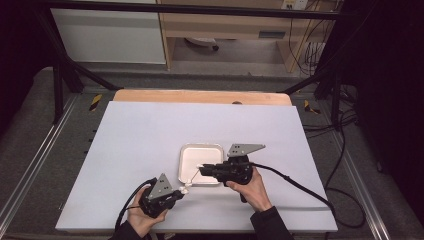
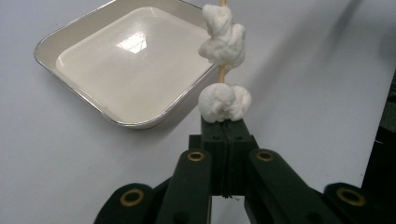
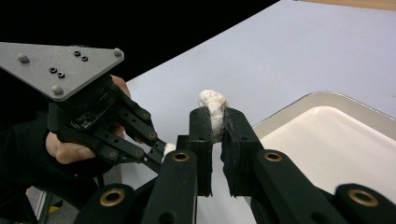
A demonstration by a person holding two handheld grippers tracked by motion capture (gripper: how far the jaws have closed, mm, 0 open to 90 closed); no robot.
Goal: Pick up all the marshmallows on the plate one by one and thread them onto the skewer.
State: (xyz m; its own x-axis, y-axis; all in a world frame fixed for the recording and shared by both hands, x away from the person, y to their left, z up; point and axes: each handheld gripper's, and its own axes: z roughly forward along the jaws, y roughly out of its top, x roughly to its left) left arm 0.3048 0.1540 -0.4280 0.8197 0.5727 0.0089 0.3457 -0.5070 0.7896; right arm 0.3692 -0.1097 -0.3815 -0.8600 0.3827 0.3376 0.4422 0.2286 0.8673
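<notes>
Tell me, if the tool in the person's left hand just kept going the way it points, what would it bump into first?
Probably the right tool, which grips a white lump on the skewer that the left tool holds. The white tray lies beside that line, though depth is hard to judge.

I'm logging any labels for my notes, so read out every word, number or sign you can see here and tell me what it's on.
No readable text in any view.
Small label on the wooden shelf unit at the back: too blurred to read.
White rectangular metal-rimmed tray, wooden skewer with white lumps, grey three-cornered plate: no markings.
Yellow-and-black striped markers on the table frame: stripes, no words.
</notes>
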